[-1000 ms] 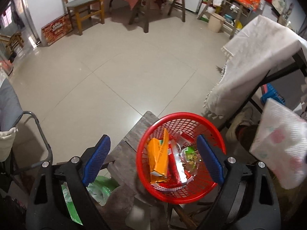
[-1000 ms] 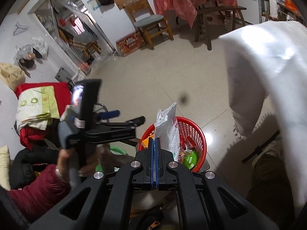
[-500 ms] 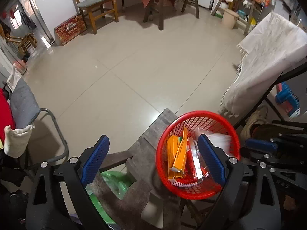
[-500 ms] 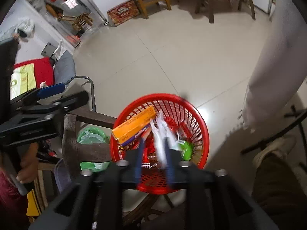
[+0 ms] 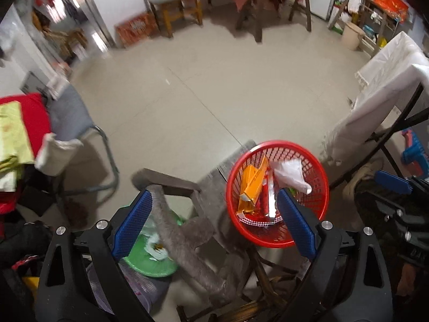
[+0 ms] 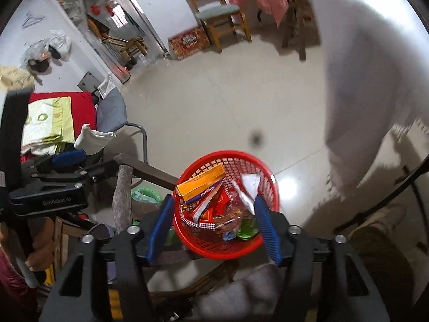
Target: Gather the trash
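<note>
A red mesh basket sits on a fur-covered wooden chair. It holds an orange box, red wrappers and a crumpled white plastic bag. My right gripper hovers over the basket's near side with its jaws opening. The bag lies loose below them, close to the right pad, and neither pad presses on it. My left gripper hangs left of the basket, above the chair, its jaws wide and still opening with nothing between them.
The grey fur-covered wooden chair carries the basket, with a green-lined bin beneath it. A table draped in white cloth stands to the right. A folding chair with clothes is on the left. Tiled floor stretches ahead.
My right gripper, shut on the white bag above the basket, dipped and opened; the bag now lies in the basket. My left gripper rose and drew back left of the basket.
</note>
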The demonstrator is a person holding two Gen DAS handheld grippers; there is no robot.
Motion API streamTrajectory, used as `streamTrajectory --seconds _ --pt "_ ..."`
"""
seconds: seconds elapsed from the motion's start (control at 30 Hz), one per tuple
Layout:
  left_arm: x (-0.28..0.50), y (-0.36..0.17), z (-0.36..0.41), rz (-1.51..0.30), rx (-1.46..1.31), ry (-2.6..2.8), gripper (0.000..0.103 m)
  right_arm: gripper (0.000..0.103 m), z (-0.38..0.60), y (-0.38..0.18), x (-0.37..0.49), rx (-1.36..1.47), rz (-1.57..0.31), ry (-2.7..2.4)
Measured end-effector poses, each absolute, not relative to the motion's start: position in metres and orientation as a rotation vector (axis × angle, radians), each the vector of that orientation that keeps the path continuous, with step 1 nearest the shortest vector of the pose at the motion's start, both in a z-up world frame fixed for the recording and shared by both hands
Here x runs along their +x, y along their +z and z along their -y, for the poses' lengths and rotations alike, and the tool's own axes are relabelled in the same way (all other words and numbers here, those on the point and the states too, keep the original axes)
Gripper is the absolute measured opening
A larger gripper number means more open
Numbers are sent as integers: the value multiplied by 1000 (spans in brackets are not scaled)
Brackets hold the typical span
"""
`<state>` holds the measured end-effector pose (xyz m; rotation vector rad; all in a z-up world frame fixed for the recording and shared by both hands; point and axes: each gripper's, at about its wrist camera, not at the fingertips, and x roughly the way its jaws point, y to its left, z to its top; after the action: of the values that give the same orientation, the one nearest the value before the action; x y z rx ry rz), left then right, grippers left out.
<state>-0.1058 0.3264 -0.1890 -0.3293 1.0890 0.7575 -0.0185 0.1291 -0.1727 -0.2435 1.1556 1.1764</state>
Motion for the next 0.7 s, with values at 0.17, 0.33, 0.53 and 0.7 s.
streamTrajectory --seconds 0.17,0.33,0.53,0.7 --pt "-115 -179 -286 -1014 -233 791 96 78 -96 -157 -31 -243 -1072 1120" --pt "-109 -193 -278 -1012 -168 751 96 79 -81 -162 -42 -292 -1078 1026" --pt "-112 -194 -292 -983 -257 668 96 80 -82 -163 -49 -329 -1080 974" --pt "-105 -198 -298 -1001 -268 634 96 81 -92 -162 -49 -328 -1108 969"
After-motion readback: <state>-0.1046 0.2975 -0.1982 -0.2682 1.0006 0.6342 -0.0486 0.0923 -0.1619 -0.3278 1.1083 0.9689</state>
